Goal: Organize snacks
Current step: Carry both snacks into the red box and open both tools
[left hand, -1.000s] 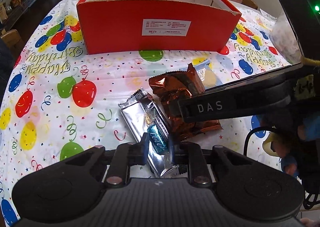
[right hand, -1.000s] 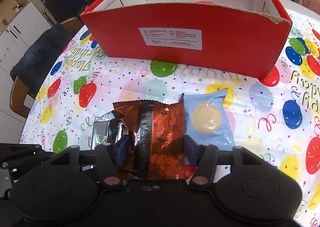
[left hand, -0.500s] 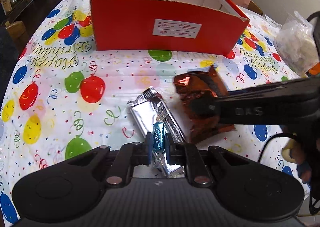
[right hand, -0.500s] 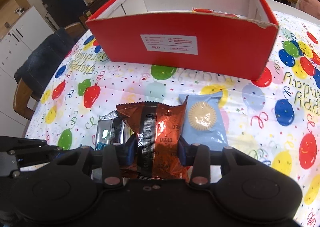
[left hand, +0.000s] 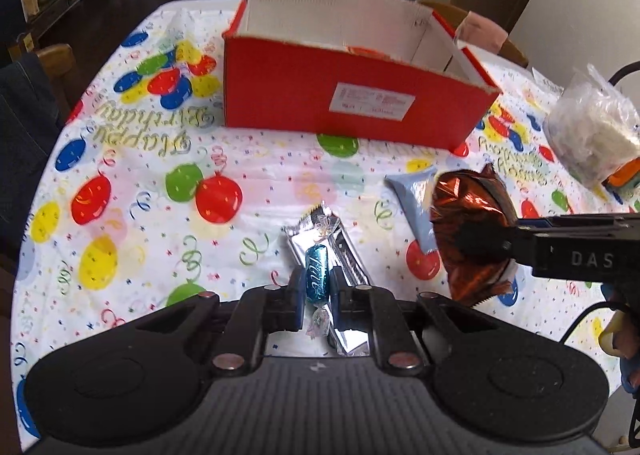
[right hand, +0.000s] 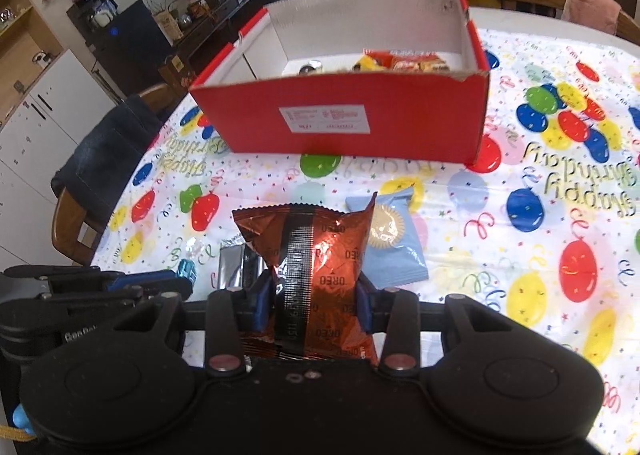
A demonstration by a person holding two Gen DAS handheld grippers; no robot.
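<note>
My left gripper (left hand: 316, 283) is shut on a small teal wrapped candy (left hand: 317, 273), lifted just above a silver snack packet (left hand: 340, 251) that lies flat on the tablecloth. My right gripper (right hand: 314, 295) is shut on a copper-brown Oreo pouch (right hand: 316, 251), also seen as the pouch (left hand: 468, 231) held off the table at the right of the left wrist view. A light blue snack packet (right hand: 394, 243) lies on the cloth just right of the pouch. Behind stands the open red box (right hand: 344, 123) with several snacks inside at its right end.
A balloon-print birthday tablecloth (left hand: 132, 183) covers the round table. A clear plastic bag (left hand: 592, 135) with white contents sits at the right edge. Wooden chairs (right hand: 76, 223) stand around the table, one draped with a dark jacket.
Both grippers have risen and drawn back from the table, carrying the teal candy and the Oreo pouch up off the cloth. The right jaws closed tighter on the pouch. The box interior now shows.
</note>
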